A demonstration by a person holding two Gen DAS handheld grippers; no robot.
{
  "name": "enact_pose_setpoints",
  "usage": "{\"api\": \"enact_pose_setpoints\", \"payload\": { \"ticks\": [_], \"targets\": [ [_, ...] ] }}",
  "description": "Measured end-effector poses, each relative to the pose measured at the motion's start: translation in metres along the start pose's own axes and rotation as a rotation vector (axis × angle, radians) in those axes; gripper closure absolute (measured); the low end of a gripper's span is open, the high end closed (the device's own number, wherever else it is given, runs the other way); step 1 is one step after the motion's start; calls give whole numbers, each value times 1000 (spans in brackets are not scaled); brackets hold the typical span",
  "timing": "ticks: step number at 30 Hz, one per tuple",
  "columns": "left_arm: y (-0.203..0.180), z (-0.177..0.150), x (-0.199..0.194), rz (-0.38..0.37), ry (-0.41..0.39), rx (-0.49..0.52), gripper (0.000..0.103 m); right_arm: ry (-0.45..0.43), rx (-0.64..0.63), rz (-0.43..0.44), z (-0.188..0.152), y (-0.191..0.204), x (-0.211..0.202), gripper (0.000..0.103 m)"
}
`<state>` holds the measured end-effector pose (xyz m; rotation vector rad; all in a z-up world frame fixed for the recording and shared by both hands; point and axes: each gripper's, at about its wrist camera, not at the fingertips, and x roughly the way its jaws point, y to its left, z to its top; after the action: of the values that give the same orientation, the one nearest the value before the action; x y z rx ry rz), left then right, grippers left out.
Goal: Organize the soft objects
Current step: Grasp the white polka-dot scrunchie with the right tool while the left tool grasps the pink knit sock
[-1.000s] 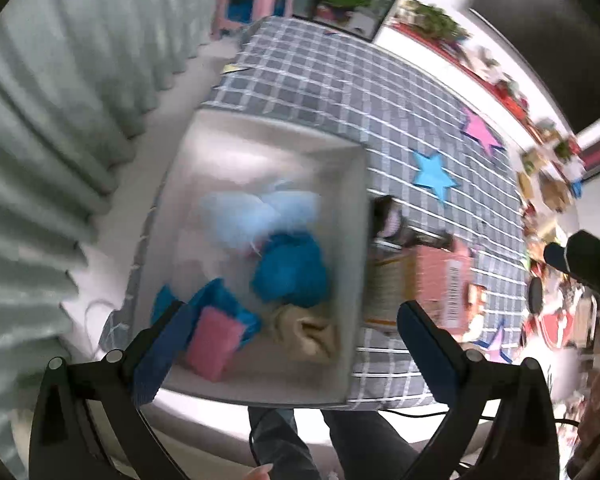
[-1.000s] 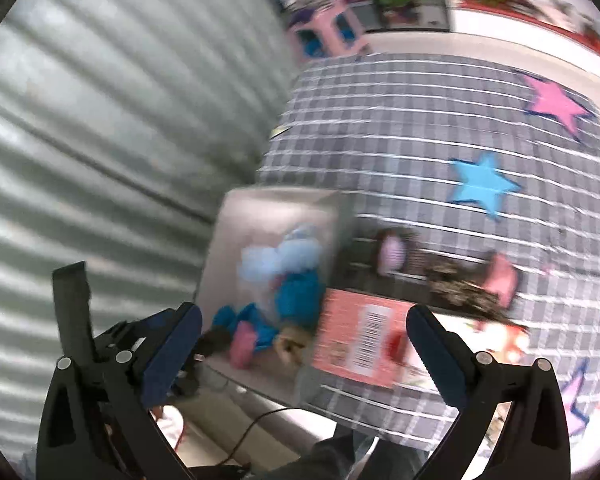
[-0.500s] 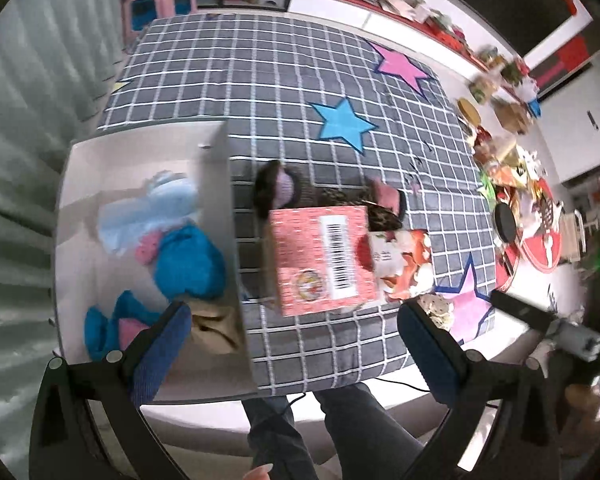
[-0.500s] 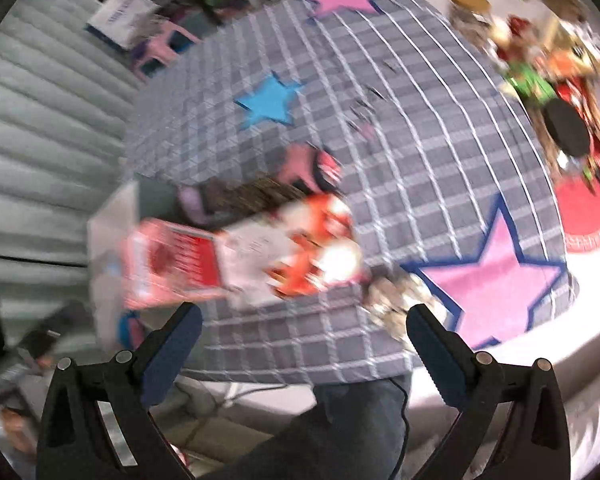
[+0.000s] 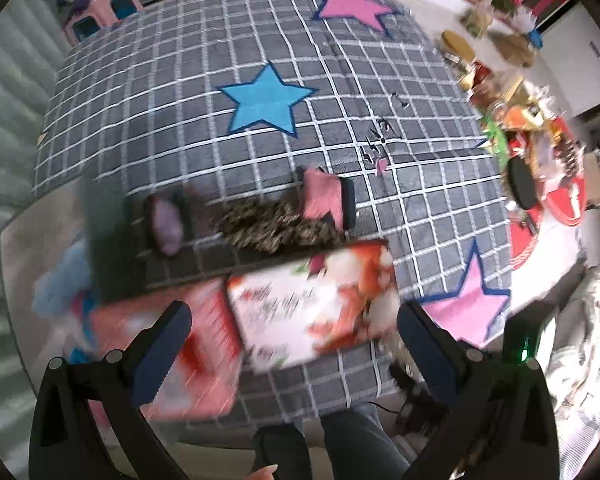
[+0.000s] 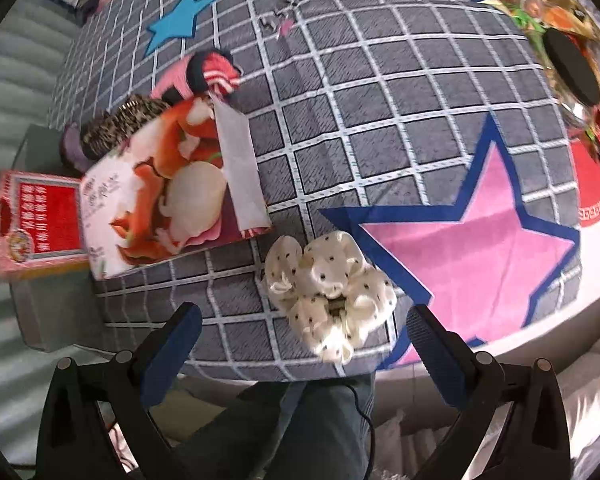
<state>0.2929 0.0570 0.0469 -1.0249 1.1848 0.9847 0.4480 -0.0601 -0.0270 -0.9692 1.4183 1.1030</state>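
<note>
1. Both views have swung away from the white bin toward the right end of the counter; the bin of blue and pink soft items that filled the left wrist view a second ago is now only a blurred sliver at that frame's left edge.
2. Right tool [image 6: 300, 344]: jaws wide apart, holding nothing. It hangs above the cream dotted scrunchie [image 6: 329, 294], which lies at lower centre of the right wrist frame, near the counter's front edge and beside the pink star [image 6: 476, 240].
3. Left tool [image 5: 292, 340]: also spread wide and empty, over the red-and-white snack boxes [image 5: 312, 304]. Heavy motion blur in this view.
4. Other soft pieces sit behind the boxes, upper left in the right wrist frame: a leopard-print item [image 6: 122, 120] and a pink-and-black item [image 6: 208, 74].
5. Judged step: approaching the scrunchie for pickup.
6. Risks: the scrunchie lies close to the front edge, so a glancing finger could nudge it off. Satin ruffles compress, so a shallow pinch may slip. Boxes stand just beside it; the left finger could catch a box corner.
</note>
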Motion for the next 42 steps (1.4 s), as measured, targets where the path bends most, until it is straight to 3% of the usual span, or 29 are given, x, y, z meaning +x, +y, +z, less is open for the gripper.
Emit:
{"api": "enact_pose_setpoints", "payload": {
  "ticks": [5, 8, 15, 19, 21, 23, 25, 27, 30, 35, 42],
  "targets": [
    [-27, 41, 54, 116, 60, 32, 0, 20, -43, -32, 8, -2, 26, 0],
    [-36, 57, 82, 158, 95, 48, 0, 18, -105, -98, 8, 3, 35, 0],
    [-42, 79, 129, 249, 164, 80, 1, 19, -207, -161, 11, 6, 47, 0],
    [-41, 85, 146, 236, 215, 82, 10, 31, -306, -197, 12, 16, 56, 15],
    [-39, 87, 153, 230, 232, 73, 12, 19, -332, -202, 10, 17, 54, 31],
    [-42, 90, 158, 222, 241, 77, 16, 2, -354, -202, 8, 10, 48, 62],
    [-48, 94, 161, 199, 250, 97, 26, 13, -356, -178, 13, 5, 45, 71],
    [-57, 100, 163, 173, 256, 125, 44, 19, -334, -145, 17, -3, 41, 72],
    [-67, 101, 163, 171, 253, 167, 60, 14, -289, -112, 22, -16, 32, 72],
    [-72, 99, 159, 174, 242, 146, 68, 3, -202, -59, 30, -41, 15, 72],
    [-49, 89, 116, 150, 167, 82, 69, -30, -123, -15, 56, -74, -15, 72]
  ]
}}
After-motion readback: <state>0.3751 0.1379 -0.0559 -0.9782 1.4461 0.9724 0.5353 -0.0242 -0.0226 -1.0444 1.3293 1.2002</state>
